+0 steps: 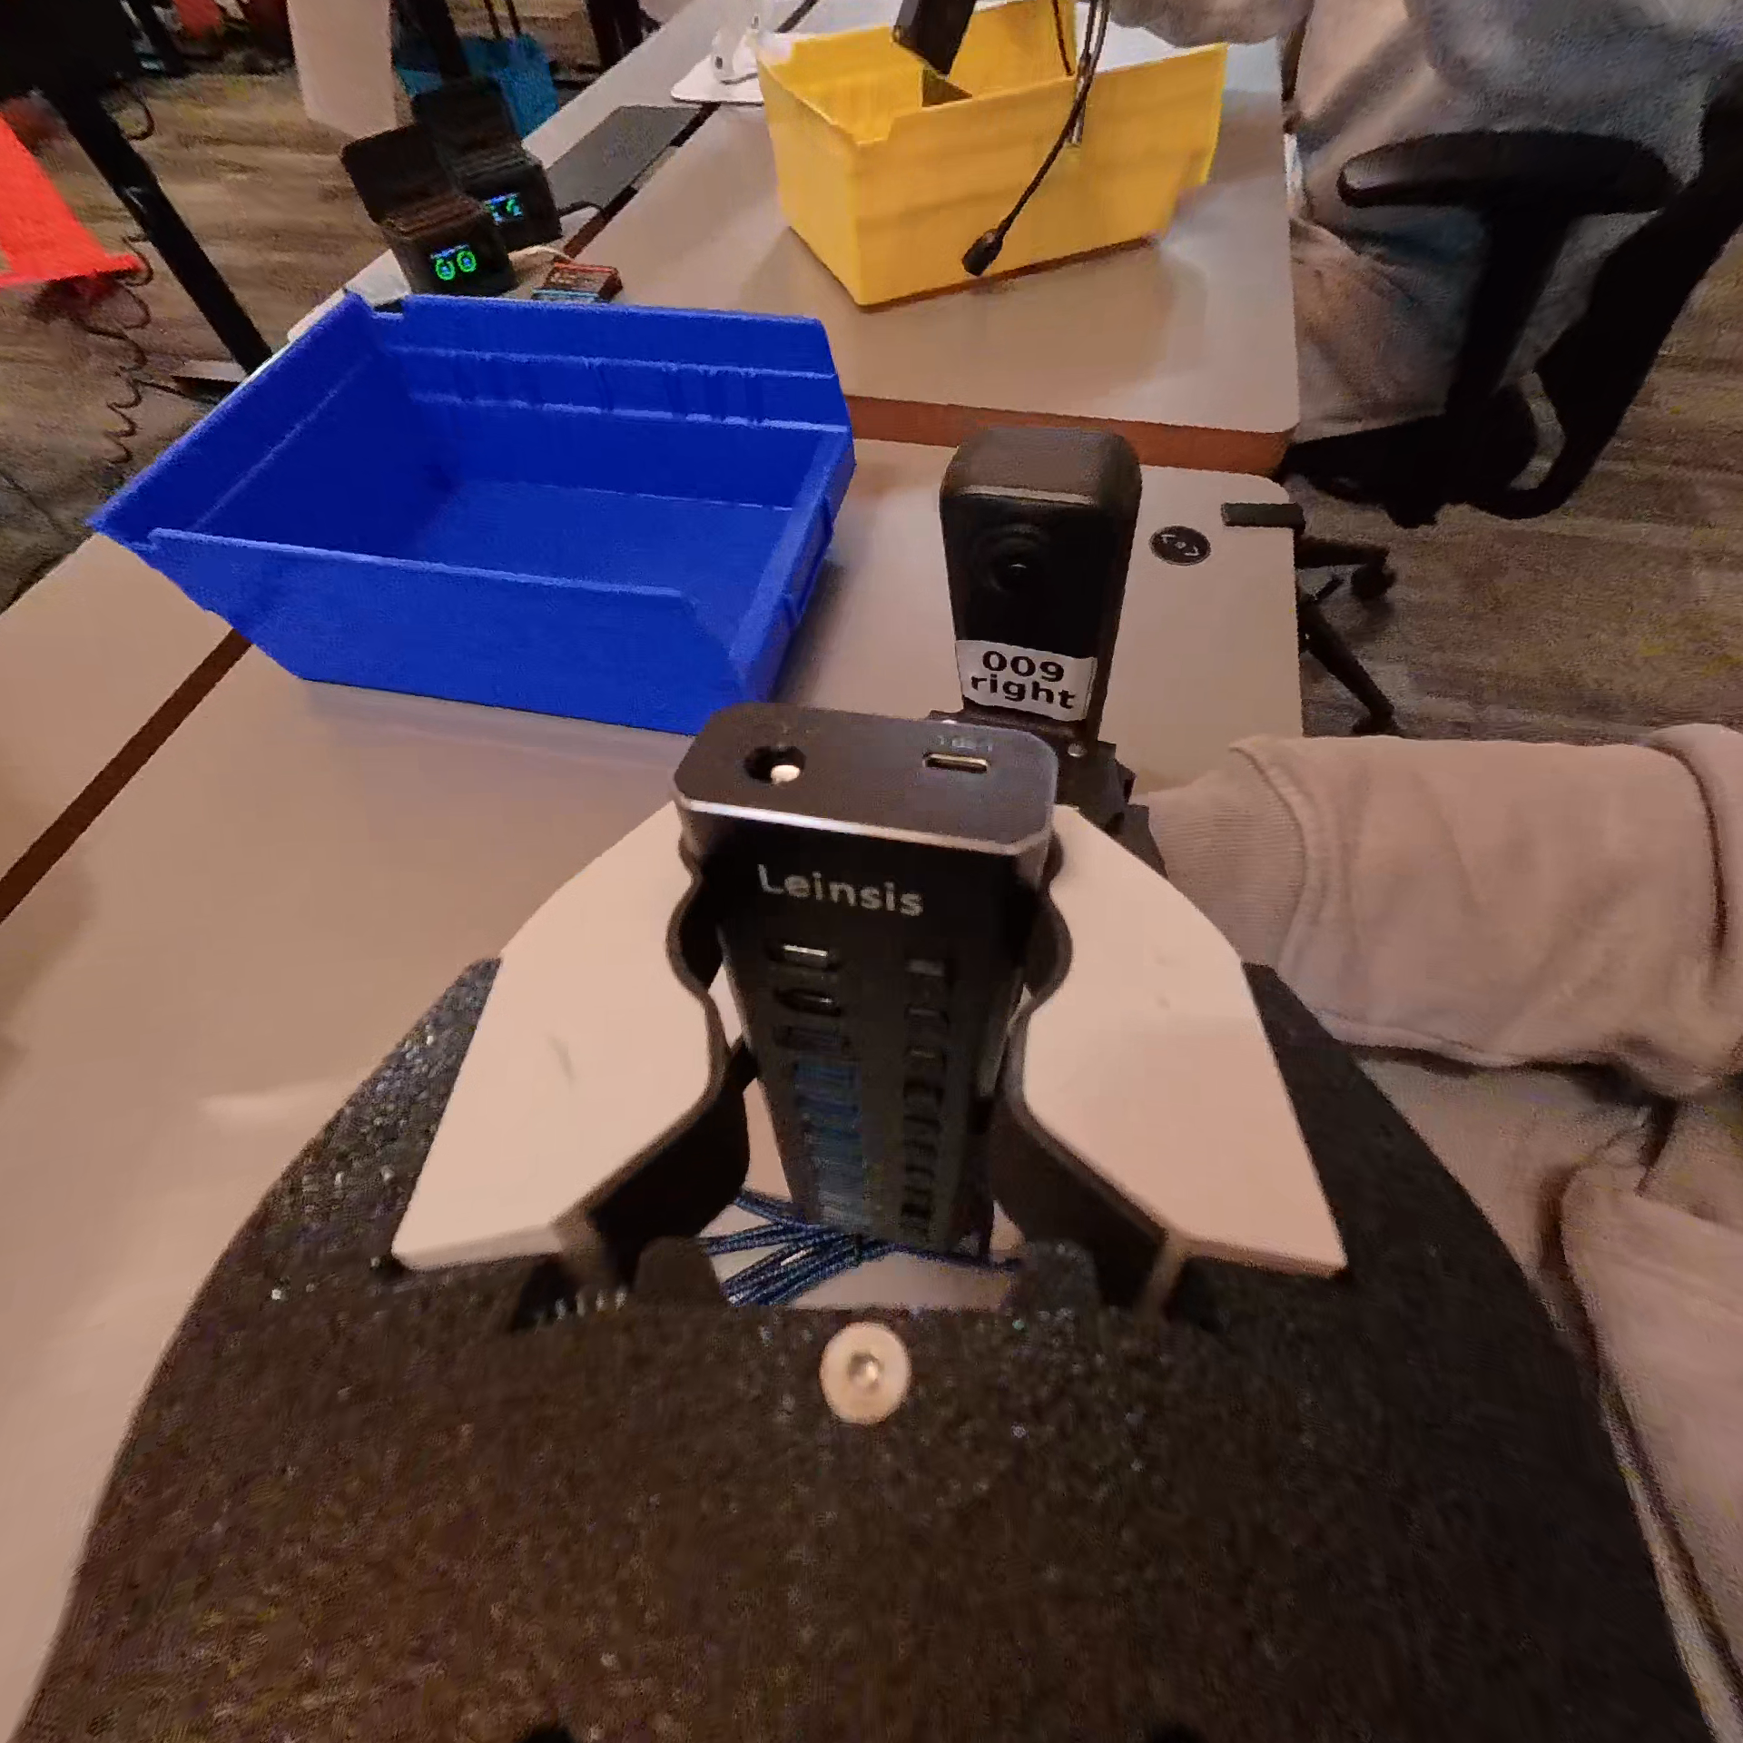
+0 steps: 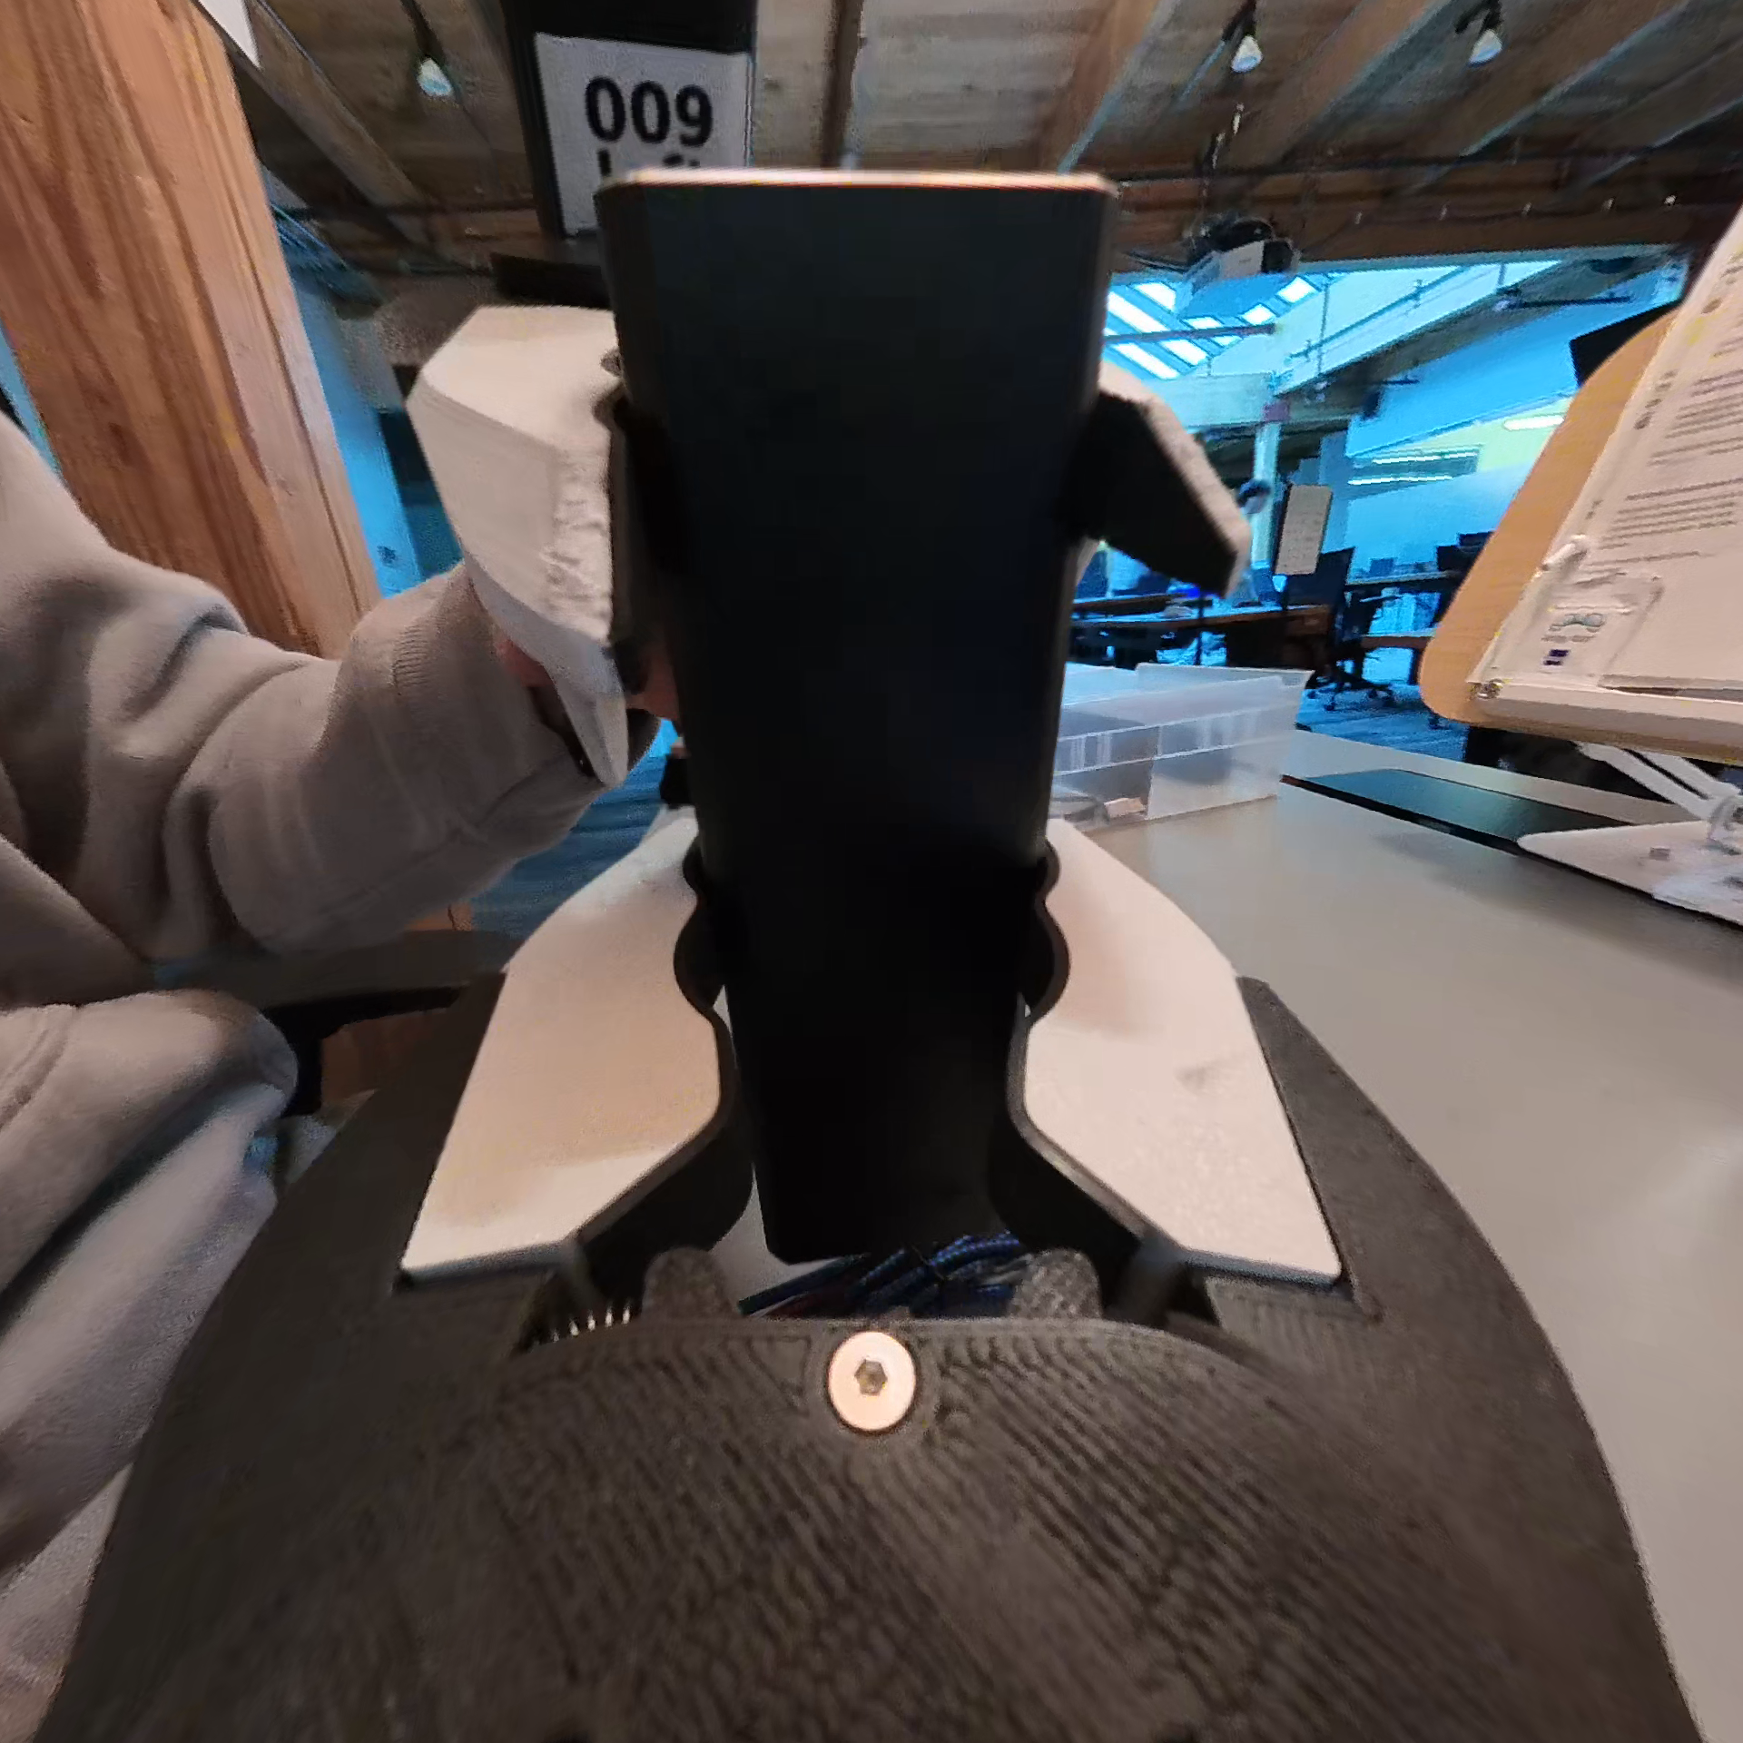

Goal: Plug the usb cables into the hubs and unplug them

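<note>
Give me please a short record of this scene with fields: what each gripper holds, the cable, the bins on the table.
left gripper: shut on the USB hub, port side visible
right gripper: shut on the same hub, its plain back visible
cable: blue braided cable under the hub's lower end; whether it is plugged in is hidden
blue bin: empty, on the table
yellow bin: farther back

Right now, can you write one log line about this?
left gripper: shut on USB hub | right gripper: shut on same hub | blue bin: empty
</note>
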Demonstrator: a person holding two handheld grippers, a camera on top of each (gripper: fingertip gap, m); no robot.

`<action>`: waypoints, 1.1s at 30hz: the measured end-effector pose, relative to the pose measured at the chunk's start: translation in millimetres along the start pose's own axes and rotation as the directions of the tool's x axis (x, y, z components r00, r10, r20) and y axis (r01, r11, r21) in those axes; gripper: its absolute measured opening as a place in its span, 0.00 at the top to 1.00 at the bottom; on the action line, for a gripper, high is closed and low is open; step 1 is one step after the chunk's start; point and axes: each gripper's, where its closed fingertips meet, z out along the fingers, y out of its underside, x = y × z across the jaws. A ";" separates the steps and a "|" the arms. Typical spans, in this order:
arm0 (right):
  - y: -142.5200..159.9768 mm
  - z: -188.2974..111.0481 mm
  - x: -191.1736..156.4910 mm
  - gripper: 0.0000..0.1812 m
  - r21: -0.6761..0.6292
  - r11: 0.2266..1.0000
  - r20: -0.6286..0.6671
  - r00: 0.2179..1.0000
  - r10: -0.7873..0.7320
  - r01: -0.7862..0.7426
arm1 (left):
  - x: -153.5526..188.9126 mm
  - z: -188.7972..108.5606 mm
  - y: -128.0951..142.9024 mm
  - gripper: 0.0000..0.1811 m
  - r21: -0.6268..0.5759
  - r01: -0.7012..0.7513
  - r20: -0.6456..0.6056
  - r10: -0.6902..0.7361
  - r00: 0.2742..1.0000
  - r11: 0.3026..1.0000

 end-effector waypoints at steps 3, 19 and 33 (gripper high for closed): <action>-6.4 -1.7 -0.3 0.66 0.012 1.000 -0.005 1.000 0.002 -0.002 | 3.5 -4.5 -8.2 0.65 0.058 -0.014 -0.090 0.019 0.996 0.998; 15.5 24.8 4.5 0.59 -0.170 0.984 -0.103 0.992 -0.077 0.059 | 8.2 -12.1 -13.6 0.66 0.068 -0.088 -0.220 0.101 0.970 0.994; 4.5 -15.6 35.2 0.59 -0.146 0.989 -0.211 0.977 -0.046 0.015 | 3.4 -43.7 -22.0 0.69 0.250 -0.069 -0.156 0.111 0.982 0.966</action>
